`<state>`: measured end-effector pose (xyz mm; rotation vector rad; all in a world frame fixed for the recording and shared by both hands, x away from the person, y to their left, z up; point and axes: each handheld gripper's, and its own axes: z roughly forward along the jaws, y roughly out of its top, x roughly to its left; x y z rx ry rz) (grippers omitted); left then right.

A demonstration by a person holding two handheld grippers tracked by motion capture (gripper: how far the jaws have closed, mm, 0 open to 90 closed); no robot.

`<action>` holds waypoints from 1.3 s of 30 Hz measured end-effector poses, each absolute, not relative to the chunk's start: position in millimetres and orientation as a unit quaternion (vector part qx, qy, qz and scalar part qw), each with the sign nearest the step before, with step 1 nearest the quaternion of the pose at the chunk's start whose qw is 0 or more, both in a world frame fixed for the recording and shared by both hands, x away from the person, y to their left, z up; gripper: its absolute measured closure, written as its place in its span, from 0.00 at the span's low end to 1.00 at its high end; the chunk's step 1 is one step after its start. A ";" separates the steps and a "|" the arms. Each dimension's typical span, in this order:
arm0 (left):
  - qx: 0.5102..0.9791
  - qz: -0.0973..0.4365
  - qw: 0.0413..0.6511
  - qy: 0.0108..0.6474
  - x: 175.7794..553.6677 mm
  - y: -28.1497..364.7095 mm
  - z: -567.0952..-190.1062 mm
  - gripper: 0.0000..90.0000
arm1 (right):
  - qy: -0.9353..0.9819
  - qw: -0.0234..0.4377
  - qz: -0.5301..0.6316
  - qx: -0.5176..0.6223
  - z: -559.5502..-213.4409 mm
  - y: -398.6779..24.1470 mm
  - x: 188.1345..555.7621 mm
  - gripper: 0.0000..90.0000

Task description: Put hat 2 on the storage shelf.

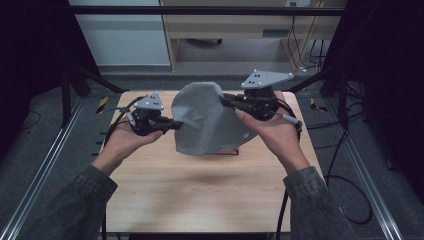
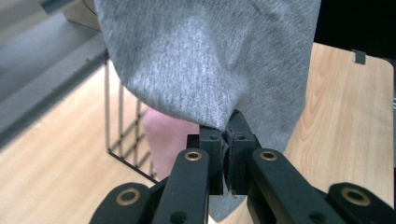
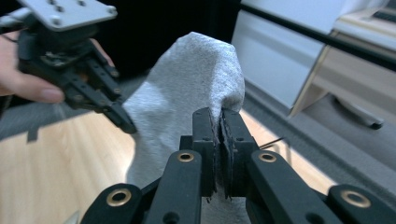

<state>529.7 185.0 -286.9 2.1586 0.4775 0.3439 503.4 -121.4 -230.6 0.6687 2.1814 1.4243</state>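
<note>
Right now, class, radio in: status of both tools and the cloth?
Left tool shut on grey cloth, left edge. Right tool shut on its upper right edge. Cloth held up over the table. Wire rack stands under it.

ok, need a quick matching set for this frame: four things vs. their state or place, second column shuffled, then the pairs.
Things:
1. grey cloth
2. left gripper
3. wire rack
4. right gripper

States or places:
A. stands on the table under the cloth
B. clamps the cloth's upper right edge in the high view
C. held up off the table between both grippers
D. clamps the cloth's left edge in the high view

Pairs: 1-C, 2-D, 3-A, 4-B
</note>
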 end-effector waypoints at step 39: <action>0.829 0.243 0.432 0.260 632.3 155.0 -256.9 0.98 | 0.709 0.256 0.562 0.340 -244.1 -160.3 624.7 0.96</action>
